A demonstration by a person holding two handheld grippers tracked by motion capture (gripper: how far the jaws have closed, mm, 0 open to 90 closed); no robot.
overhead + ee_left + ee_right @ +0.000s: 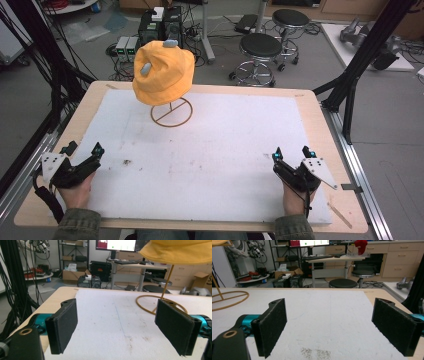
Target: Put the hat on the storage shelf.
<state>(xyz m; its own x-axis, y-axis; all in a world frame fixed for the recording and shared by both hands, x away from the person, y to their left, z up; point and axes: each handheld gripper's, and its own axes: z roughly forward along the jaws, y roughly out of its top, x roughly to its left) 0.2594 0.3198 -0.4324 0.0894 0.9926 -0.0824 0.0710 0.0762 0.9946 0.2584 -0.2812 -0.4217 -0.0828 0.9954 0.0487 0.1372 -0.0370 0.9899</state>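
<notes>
An orange bucket hat (pixel 163 72) with small grey patches hangs on a thin wire stand (pixel 171 112) at the back left of the white mat (pixel 210 150). The hat's brim (pixel 178 252) and the stand's ring base (pixel 147 303) also show in the left gripper view. My left gripper (pixel 83 151) rests open at the mat's front left corner, far from the hat. Near the front right, my right gripper (pixel 292 152) is open too, with nothing between its pads (pixel 272 325). Part of the stand's ring base (pixel 229 300) appears at the left of the right gripper view.
The mat lies on a wooden table (pixel 320 112) framed by black struts (pixel 365 55). Beyond the far edge stand two black stools (pixel 260 50), cables and electronics boxes (pixel 160 25) on the floor. Small dark specks (pixel 126 162) mark the mat.
</notes>
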